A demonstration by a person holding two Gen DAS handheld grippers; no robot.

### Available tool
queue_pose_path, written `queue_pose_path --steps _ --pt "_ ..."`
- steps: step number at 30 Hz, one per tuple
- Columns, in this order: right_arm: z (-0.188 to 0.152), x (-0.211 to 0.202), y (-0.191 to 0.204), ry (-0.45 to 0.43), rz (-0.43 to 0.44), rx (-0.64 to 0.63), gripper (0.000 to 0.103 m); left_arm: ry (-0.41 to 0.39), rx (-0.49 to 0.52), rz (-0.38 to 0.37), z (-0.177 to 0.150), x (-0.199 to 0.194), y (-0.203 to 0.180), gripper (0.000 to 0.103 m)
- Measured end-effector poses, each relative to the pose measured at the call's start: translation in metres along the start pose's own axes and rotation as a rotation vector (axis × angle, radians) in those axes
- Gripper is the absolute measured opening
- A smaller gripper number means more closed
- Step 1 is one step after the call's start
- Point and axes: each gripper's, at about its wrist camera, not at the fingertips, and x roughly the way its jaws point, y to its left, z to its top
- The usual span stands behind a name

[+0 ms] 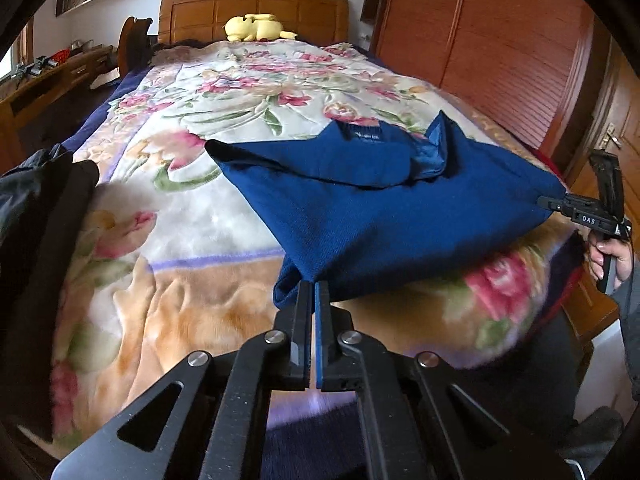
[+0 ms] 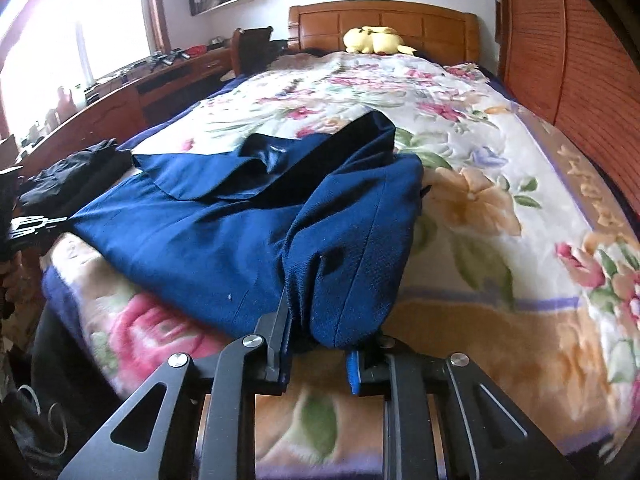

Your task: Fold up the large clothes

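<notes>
My left fingers (image 1: 313,285) and right fingers (image 2: 320,316) each pinched a corner of the rumpled blue coat (image 1: 384,208) on the floral bed (image 1: 192,184).

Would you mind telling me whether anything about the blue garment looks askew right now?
Yes: the blue garment is not lying flat. On its right side, by the right gripper, the fabric is bunched into a thick roll, and the collar area is rumpled.

black grippers (image 1: 313,286) – silver rivets, grey sleeve (image 1: 628,288)
</notes>
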Motion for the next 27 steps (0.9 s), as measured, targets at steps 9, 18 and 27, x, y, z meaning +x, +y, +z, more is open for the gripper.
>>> queue_pose_path --steps 9,18,27 --pt "-0.029 -0.021 -0.002 0.078 -0.052 -0.01 0.037 0.039 -0.051 -0.004 -0.021 0.004 0.005 0.001" --pt "0.009 -0.059 0.032 -0.078 -0.223 -0.132 0.06 -0.021 -0.062 0.009 -0.014 -0.013 0.006 0.007" --pt "0.057 0.026 0.105 -0.028 -0.003 -0.276 0.06 -0.06 -0.006 0.028 0.011 -0.02 -0.002 0.011"
